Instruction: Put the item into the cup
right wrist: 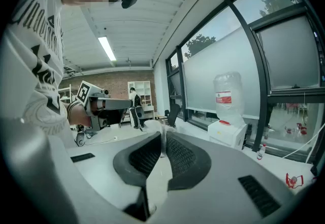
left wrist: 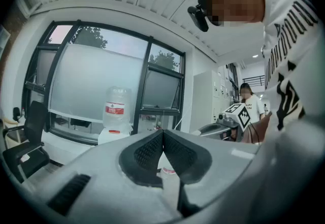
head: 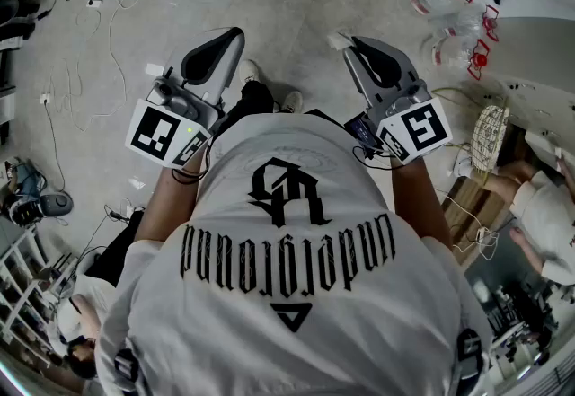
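we see the person's white t-shirt (head: 296, 259) with black lettering filling the lower half of the head view, and both grippers are held out just beyond its hem, over the grey floor (head: 108, 44).

the right gripper (right wrist: 162, 134) sits beyond the shirt's right side and tips slightly downward. in its own view the jaws stand nearly together, with only a thin gap between the ribbed pads. a small white item (right wrist: 158, 127) is pinched at their very tips and pokes out a little past them. from the head view we see the same pale scrap at the end of the jaws, on the side farthest from the shirt. we cannot tell what it is made of.

the left gripper (left wrist: 163, 132) is held level beyond the shirt's left side, well apart from the right one. its jaws meet at the tips with nothing between them.

past the shirt, in both gripper views, a water bottle (left wrist: 116, 107) stands upside down on a white dispenser (right wrist: 227, 133) against a wall of tall windows (left wrist: 86, 91).
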